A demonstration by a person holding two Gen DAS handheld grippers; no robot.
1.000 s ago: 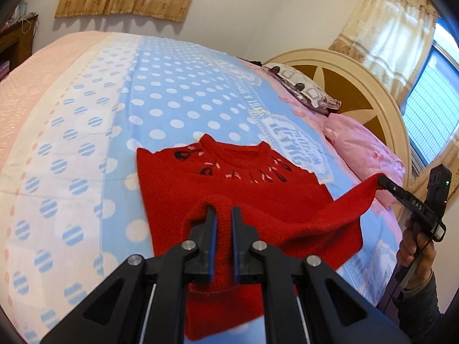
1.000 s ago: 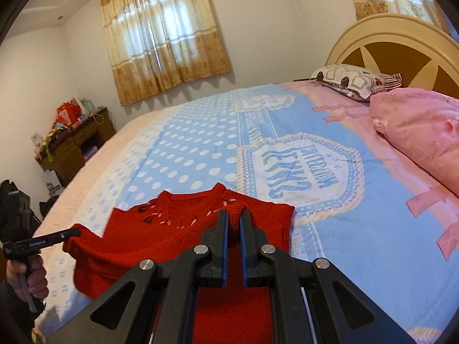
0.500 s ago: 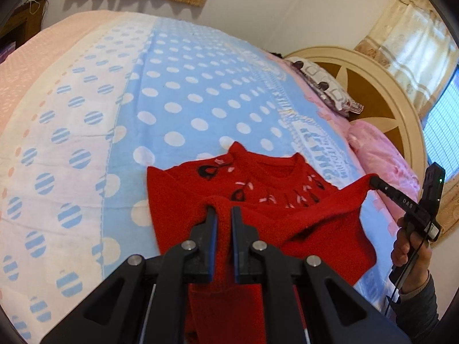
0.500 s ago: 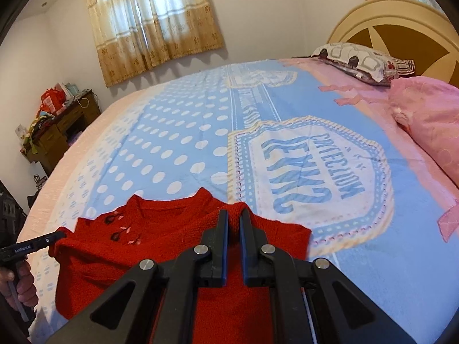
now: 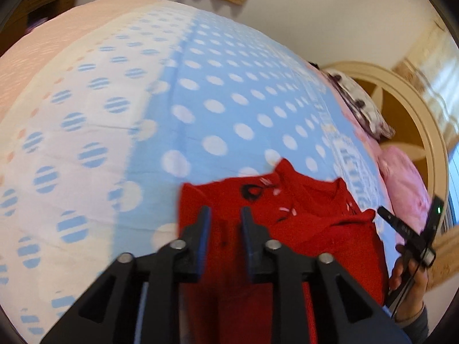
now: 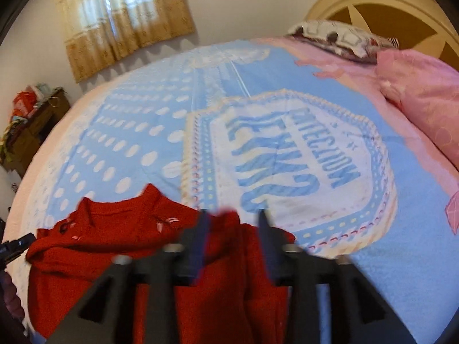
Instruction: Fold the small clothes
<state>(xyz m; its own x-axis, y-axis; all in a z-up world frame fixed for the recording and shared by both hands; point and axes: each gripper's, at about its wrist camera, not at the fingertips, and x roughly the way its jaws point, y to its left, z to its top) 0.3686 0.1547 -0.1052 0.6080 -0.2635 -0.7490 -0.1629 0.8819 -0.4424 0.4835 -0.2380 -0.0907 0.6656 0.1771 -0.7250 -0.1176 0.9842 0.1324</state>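
Observation:
A red knit sweater [image 5: 301,223] lies on the bed, collar away from me, its lower part folded up over the chest. In the left wrist view my left gripper [image 5: 225,223] hovers over the fold's left side. Its jaws are opening, with red knit in the gap but clear of the pads. The right gripper [image 6: 232,233] stands over the sweater [image 6: 109,246] at the fold's right side. Its jaws are opening too, a bit of knit loose between them. Each gripper shows in the other's view: the right gripper [image 5: 385,215], the left gripper [image 6: 25,239].
The bedspread [image 6: 287,143] is blue with white dots and a lettered emblem. A pink pillow [image 6: 424,91] and a patterned pillow [image 6: 338,34] lie by the round headboard [image 5: 416,109]. A cluttered wooden cabinet [image 6: 31,132] stands at far left. A hand [image 5: 410,281] holds the right gripper.
Both grippers, shut on the sweater's lifted hem before, carried it forward and down toward the collar. Their jaws have now parted and the knit lies folded on the sweater.

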